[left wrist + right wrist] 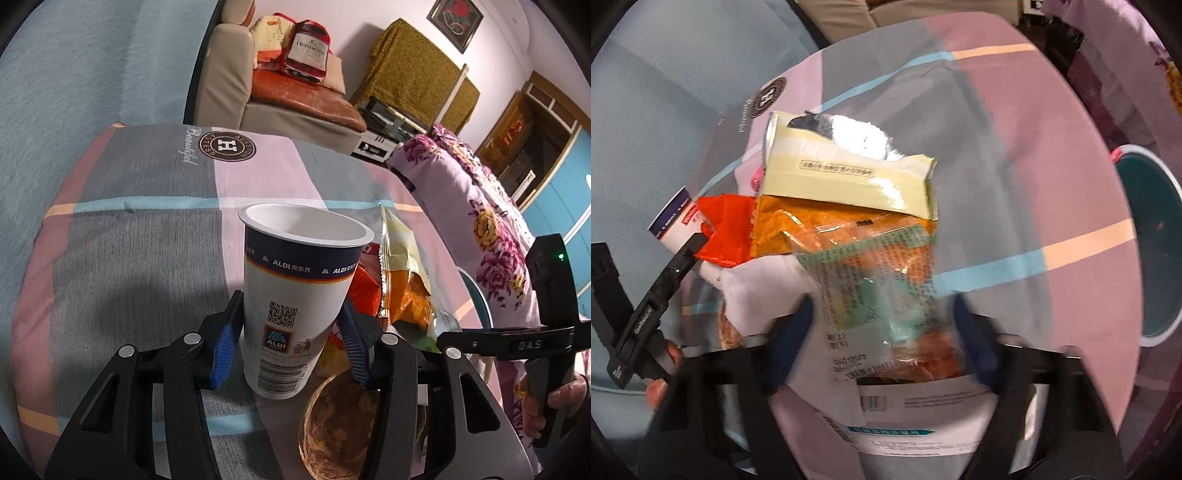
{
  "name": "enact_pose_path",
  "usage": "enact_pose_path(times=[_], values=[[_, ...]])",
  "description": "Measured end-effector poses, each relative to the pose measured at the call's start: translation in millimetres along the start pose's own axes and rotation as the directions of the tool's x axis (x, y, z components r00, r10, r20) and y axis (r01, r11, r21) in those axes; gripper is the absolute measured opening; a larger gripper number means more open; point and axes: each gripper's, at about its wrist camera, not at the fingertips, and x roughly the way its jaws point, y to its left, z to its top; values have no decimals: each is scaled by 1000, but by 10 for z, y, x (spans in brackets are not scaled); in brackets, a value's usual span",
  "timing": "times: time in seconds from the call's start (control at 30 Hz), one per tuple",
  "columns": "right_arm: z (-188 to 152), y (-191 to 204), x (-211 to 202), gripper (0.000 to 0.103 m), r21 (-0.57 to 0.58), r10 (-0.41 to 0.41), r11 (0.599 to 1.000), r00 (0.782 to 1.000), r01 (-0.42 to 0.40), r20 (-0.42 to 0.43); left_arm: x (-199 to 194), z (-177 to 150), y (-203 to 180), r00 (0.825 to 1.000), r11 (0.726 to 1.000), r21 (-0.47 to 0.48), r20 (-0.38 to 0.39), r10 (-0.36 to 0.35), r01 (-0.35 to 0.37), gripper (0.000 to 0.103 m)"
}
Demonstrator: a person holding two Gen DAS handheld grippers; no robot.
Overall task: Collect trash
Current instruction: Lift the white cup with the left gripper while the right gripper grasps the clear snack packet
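Observation:
My left gripper [290, 336] is shut on a white and navy ALDI paper cup [299, 295], held upright above the patchwork cloth; the cup also shows at the left of the right wrist view [677, 225]. My right gripper [882, 328] holds a yellow and orange snack bag [849, 206], its blue pads on either side of the bag's lower part; the view is blurred. The bag shows behind the cup in the left wrist view [402, 273]. A red wrapper [726, 229] and a white paper [923, 413] lie beside and under the bag.
A brown coconut-shell bowl [336, 424] lies on the cloth-covered table [129, 258] under my left gripper. A teal bin with a white rim [1148, 251] stands at the table's right edge. A floral quilt [480, 206] and a sofa [291, 99] lie beyond.

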Motion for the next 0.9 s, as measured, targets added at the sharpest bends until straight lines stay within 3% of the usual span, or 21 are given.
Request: enact_pose_path(times=[0.37,0.53,0.9], values=[[-14,10,-400,58,6,57,998,992,-58,112,-469,125,-96,998,1000,-3,57,-24,25,51],[-97,30,-488,58,-26,90,996,993,-88,78,-586,156,-303,996,999,19,77,-48,46,51],[-406,-253,-630,58,-9,123,992,990,-123,73,-193,132,-1114,986,980,111,-47,-158,162,51]])
